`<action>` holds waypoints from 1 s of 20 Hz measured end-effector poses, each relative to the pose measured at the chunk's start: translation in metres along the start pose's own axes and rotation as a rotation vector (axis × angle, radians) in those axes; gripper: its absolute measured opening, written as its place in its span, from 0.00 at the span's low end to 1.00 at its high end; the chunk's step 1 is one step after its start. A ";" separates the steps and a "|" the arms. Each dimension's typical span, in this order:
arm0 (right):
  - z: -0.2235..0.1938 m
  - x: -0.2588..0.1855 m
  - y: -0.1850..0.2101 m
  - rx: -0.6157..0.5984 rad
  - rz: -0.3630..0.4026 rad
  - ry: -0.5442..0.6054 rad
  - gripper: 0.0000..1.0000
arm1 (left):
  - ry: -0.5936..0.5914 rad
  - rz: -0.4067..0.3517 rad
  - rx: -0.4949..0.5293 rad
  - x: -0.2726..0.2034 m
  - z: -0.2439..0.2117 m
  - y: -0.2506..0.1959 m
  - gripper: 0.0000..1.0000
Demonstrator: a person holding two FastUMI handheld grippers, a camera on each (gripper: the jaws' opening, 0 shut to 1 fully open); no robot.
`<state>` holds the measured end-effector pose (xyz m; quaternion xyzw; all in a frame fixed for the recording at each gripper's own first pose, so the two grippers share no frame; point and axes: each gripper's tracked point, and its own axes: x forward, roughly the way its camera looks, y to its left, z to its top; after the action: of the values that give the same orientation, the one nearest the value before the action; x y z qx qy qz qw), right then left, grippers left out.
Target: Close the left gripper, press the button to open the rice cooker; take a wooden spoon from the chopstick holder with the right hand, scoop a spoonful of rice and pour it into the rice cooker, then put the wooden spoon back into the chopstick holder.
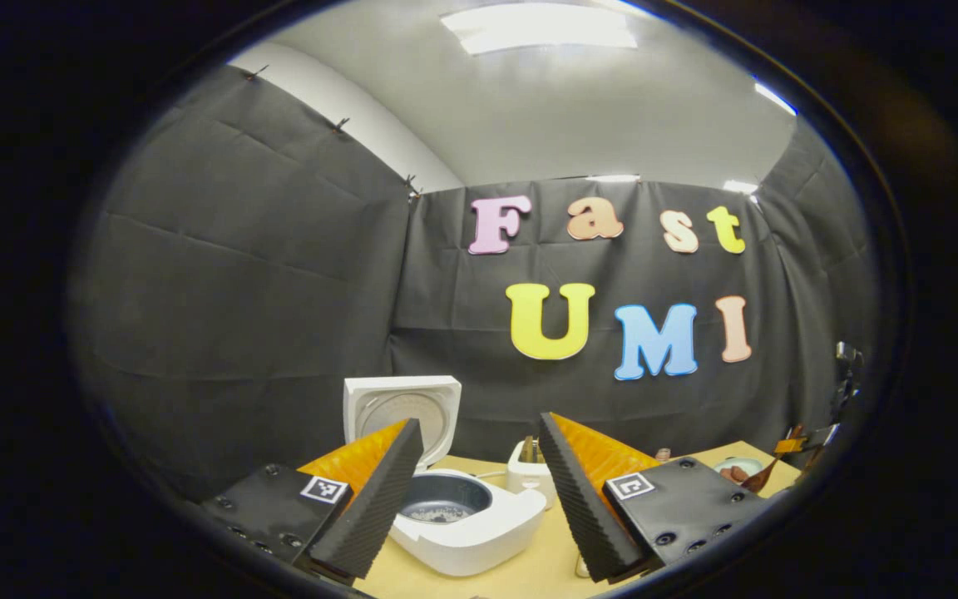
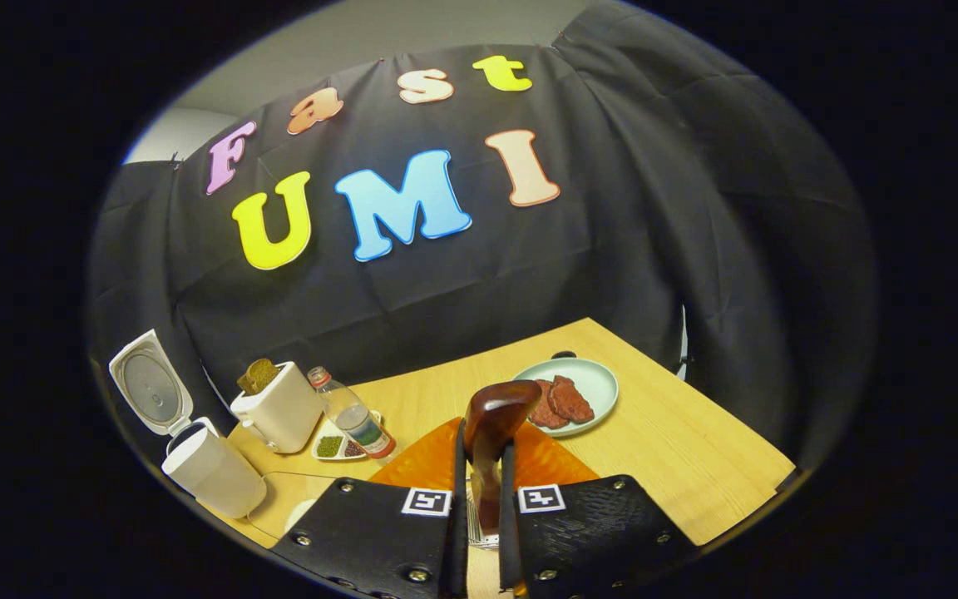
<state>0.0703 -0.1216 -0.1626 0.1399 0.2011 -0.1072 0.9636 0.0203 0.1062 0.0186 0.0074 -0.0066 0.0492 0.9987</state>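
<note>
Right gripper: 2 fingers clamped on the handle of the dark brown wooden spoon, bowl end raised above the light wooden table. Just beyond the spoon, a pale green round plate with reddish meat slices. Far left: white rice cooker, lid up; beside it a cream toaster and a clear plastic bottle.

Left gripper: jaws wide apart, nothing between them, hovering near the rice cooker's open pot. Chopstick holder not identifiable.
</note>
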 end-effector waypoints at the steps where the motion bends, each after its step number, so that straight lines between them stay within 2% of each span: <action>1: 0.008 -0.003 0.008 -0.005 0.008 -0.015 0.15 | 0.002 0.000 -0.007 0.001 -0.002 0.005 0.99; 5: 0.025 -0.016 0.045 -0.019 0.049 -0.057 0.15 | 0.014 -0.001 -0.029 0.005 -0.013 0.026 0.97; 9: 0.021 -0.022 0.088 -0.027 0.101 -0.062 0.15 | 0.019 -0.006 -0.033 0.009 -0.018 0.048 0.96; 13: -0.001 -0.021 0.127 -0.026 0.147 -0.041 0.15 | 0.027 -0.014 -0.049 0.013 -0.020 0.069 0.99; 14: -0.010 -0.021 0.137 -0.029 0.161 -0.031 0.15 | 0.027 -0.016 -0.040 0.013 -0.021 0.073 0.94; 15: -0.017 -0.019 0.146 -0.036 0.175 -0.020 0.15 | 0.026 -0.015 -0.027 0.014 -0.021 0.078 0.94; 16: -0.028 -0.017 0.153 -0.045 0.184 -0.006 0.15 | 0.025 -0.014 -0.017 0.014 -0.020 0.083 0.99; 20: -0.067 -0.005 0.169 -0.120 0.189 0.042 0.15 | 0.033 -0.006 -0.004 0.010 -0.023 0.098 0.99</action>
<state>0.0868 0.0587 -0.1808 0.1024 0.2132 -0.0005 0.9716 0.0206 0.2053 -0.0025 0.0047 0.0097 0.0463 0.9989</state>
